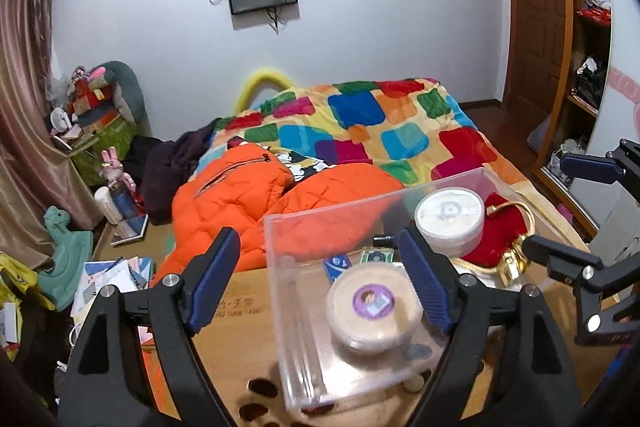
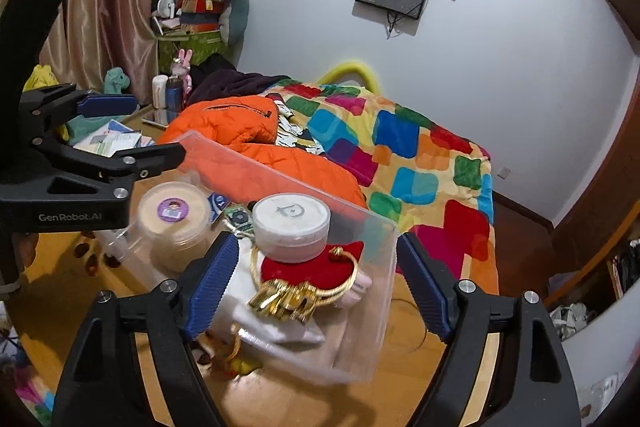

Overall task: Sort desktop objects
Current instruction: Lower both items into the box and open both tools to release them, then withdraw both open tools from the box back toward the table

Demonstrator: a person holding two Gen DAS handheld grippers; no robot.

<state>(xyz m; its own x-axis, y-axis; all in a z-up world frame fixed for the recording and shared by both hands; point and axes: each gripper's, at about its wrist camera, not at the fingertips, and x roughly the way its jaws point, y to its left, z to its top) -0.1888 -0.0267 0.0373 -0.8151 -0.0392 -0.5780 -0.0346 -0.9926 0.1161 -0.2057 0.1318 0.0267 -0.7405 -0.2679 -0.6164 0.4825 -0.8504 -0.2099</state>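
Observation:
A clear plastic box (image 1: pixel 288 239) stands on the wooden desk (image 1: pixel 236 327). In it are a beige round tub with a purple sticker (image 1: pixel 374 307), a white round tub (image 1: pixel 450 223), a red pouch with gold cord (image 1: pixel 504 231) and small cards. My left gripper (image 1: pixel 318 239) is open over the box's left end, pads clear of its walls. In the right wrist view my right gripper (image 2: pixel 316 243) is open over the right end of the box (image 2: pixel 372 267), around the white tub (image 2: pixel 292 223), red pouch (image 2: pixel 308 273) and gold trinkets (image 2: pixel 288 301). Nothing is gripped.
Behind the desk lies a bed with a patchwork blanket (image 1: pixel 400 123) and an orange jacket (image 1: pixel 240 195). Papers and a tablet (image 1: pixel 130 227) clutter the left side. Dark small pieces (image 1: pixel 260 385) lie on the desk near the box. A wardrobe (image 1: pixel 580 67) stands at the right.

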